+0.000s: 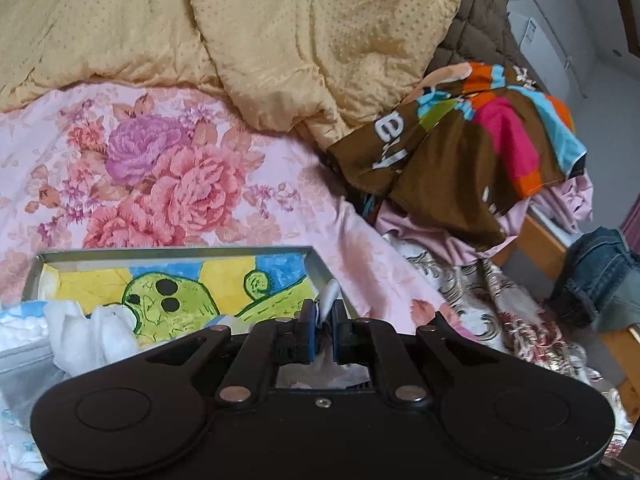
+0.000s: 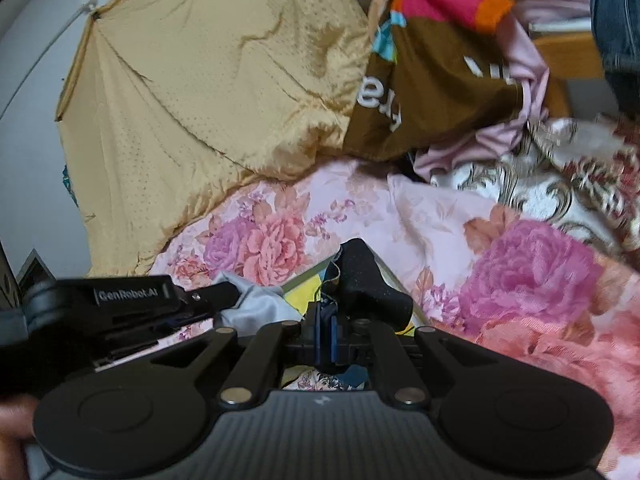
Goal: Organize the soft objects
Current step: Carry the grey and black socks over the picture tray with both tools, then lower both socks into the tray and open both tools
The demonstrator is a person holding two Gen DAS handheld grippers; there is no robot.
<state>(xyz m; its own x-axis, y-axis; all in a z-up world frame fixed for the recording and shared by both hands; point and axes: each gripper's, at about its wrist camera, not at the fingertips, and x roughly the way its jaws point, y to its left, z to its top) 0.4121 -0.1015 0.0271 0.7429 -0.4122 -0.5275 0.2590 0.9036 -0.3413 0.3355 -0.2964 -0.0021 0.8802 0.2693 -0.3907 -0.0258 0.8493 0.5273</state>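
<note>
My left gripper [image 1: 323, 320] is shut on a pale grey cloth [image 1: 331, 294] that sticks up between its blue pads, just over the right end of a shallow metal tray [image 1: 176, 254]. The tray's bottom shows a green cactus painting, and white cloths [image 1: 90, 334] lie at its left end. In the right wrist view my right gripper [image 2: 326, 320] is shut on a dark sock-like cloth [image 2: 362, 280] that stands above the jaws. The left gripper [image 2: 228, 292] comes in from the left there, with the grey cloth [image 2: 256, 304] bunched at its tip.
Everything lies on a bed with a pink floral sheet [image 1: 168, 172]. A yellow quilt [image 1: 280, 40] is heaped behind, with a brown multicoloured towel [image 1: 472, 148] to its right. Jeans [image 1: 596, 276] hang by the wooden bed edge [image 1: 540, 236]. A person's hand [image 2: 14, 424] shows at the lower left.
</note>
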